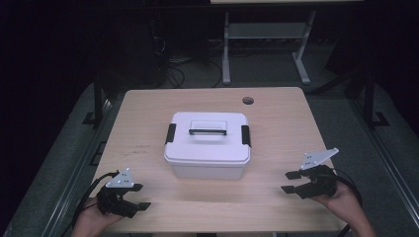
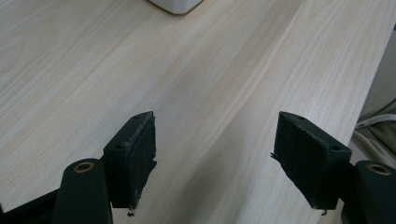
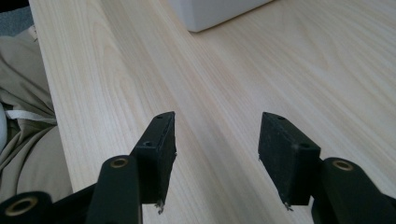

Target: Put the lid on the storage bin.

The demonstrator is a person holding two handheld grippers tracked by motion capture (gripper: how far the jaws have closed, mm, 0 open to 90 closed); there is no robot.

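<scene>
A white rectangular plastic storage box (image 1: 207, 144) sits at the middle of the light wooden table (image 1: 276, 123), its long side facing the person. Its white lid (image 1: 207, 136) is on, lying flat across the top. A black carry handle (image 1: 207, 132) lies folded down in a shallow recess at the centre of the lid, and a black latch clip (image 1: 170, 133) sits on the left end with a matching black clip (image 1: 245, 136) on the right end; both lie flat against the box's ends.

The box's lower corner shows at the top of the left gripper view (image 2: 176, 5) and again at the top of the right gripper view (image 3: 215, 13), well apart from the jaws in each.

The left gripper (image 1: 140, 196) is near the front left corner of the table, held in the person's left hand (image 1: 91, 217), with a grey three-cornered plate on top. Its jaws stand apart with nothing between them; in the left gripper view (image 2: 214, 158) bare wood shows through the gap.

The right gripper (image 1: 291, 181) is near the front right edge, held in the person's right hand (image 1: 341, 200). Its jaws are likewise spread and empty, with only table grain between them in the right gripper view (image 3: 215, 156).

A small round cable hole (image 1: 248, 100) is set in the table's far right part, beyond the box. Behind the table stands the grey metal frame of another desk (image 1: 267, 44) on a dark floor.
</scene>
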